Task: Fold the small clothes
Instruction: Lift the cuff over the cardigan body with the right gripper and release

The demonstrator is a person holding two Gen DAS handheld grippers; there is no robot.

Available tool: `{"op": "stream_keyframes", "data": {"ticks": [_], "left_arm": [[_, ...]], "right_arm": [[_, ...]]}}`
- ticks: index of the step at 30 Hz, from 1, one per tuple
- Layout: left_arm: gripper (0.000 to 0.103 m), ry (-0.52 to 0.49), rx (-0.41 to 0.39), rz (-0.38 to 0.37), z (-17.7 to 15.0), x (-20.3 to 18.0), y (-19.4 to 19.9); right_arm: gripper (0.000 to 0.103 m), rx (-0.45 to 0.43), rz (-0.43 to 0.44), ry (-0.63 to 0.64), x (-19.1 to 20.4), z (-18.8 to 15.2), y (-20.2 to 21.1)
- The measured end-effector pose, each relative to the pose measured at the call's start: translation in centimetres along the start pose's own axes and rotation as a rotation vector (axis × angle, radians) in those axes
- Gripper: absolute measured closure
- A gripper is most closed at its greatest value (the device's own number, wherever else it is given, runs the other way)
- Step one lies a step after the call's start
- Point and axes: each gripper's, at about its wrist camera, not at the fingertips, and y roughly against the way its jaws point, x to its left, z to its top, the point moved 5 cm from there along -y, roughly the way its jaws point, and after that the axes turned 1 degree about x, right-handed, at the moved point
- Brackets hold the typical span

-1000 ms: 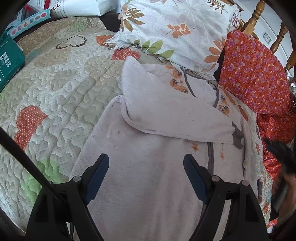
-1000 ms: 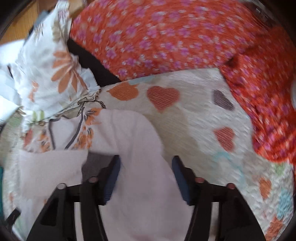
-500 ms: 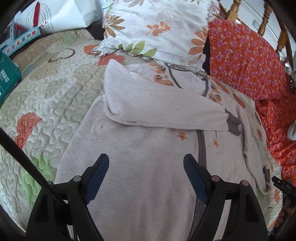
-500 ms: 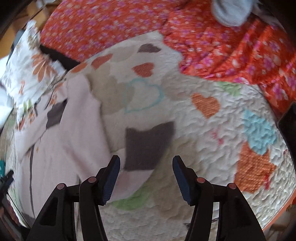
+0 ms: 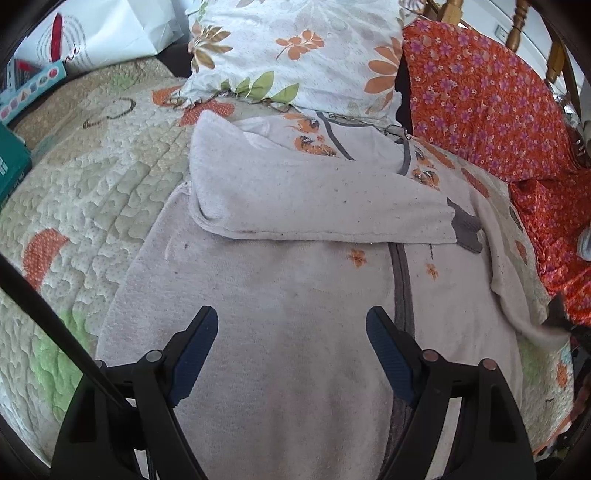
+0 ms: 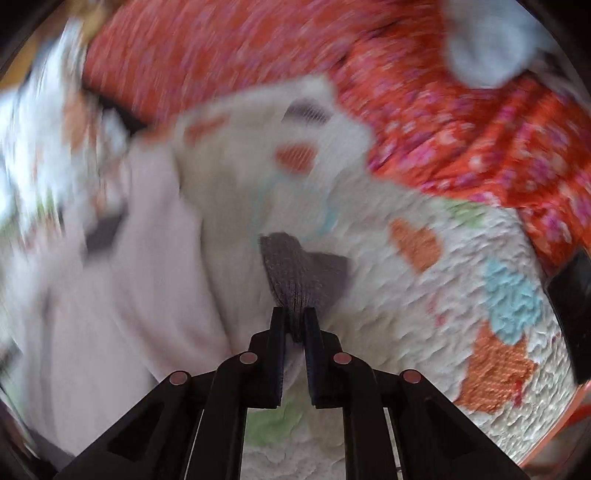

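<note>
A small pale pink sweater with grey trim and orange flowers lies flat on the quilt. One sleeve is folded across its chest. My left gripper is open and empty, hovering over the sweater's lower body. My right gripper is shut on the grey cuff of the other sleeve, at the sweater's right side. The cuff also shows at the right edge of the left wrist view. The right wrist view is blurred by motion.
The quilt has hearts on it. A flowered white pillow and orange-red floral bedding lie beyond the sweater. A teal box and a white bag sit at the far left. A wooden headboard stands behind.
My right gripper has shut on the grey cuff of the free sleeve, which it straddled open before. My left gripper stays open and has drifted slightly over the sweater.
</note>
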Motion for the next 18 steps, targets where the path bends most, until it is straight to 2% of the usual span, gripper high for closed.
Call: {"op": "stream_keyframes", "data": {"ticks": [2,4,5,6,9,13,15,18], "left_arm": [[0.022,0.023,0.014,-0.019,0.0,0.1,-0.3],[0.022,0.035,0.018,-0.03,-0.1,0.1,-0.2],[0.022,0.036,0.015,-0.03,-0.1,0.1,-0.1],[0.022,0.035,0.011,-0.028,-0.1,0.1,0.0],[0.022,0.035,0.004,-0.025,-0.1,0.3,0.3],[0.022,0.064,0.025,-0.036,-0.1,0.6,-0.3],[0.022,0.064,0.031,-0.038,-0.2,0.4,-0.5],[0.022,0.041,0.036,-0.03,-0.4,0.0,-0.7]], "right_arm": [[0.092,-0.093,-0.007,-0.128,-2.7,2.4,1.7],[0.083,-0.145,-0.022,-0.255,-5.1,4.1,2.5],[0.063,-0.159,-0.03,-0.33,-6.9,4.5,2.6],[0.053,-0.162,-0.04,-0.361,-7.8,4.5,2.8],[0.053,-0.135,-0.066,-0.352,-9.3,4.0,2.1],[0.052,-0.059,-0.043,-0.363,-10.5,2.0,0.1],[0.046,-0.028,-0.045,-0.383,-11.3,1.3,-1.3],[0.043,0.015,-0.056,-0.424,-12.8,0.8,-3.7]]}}
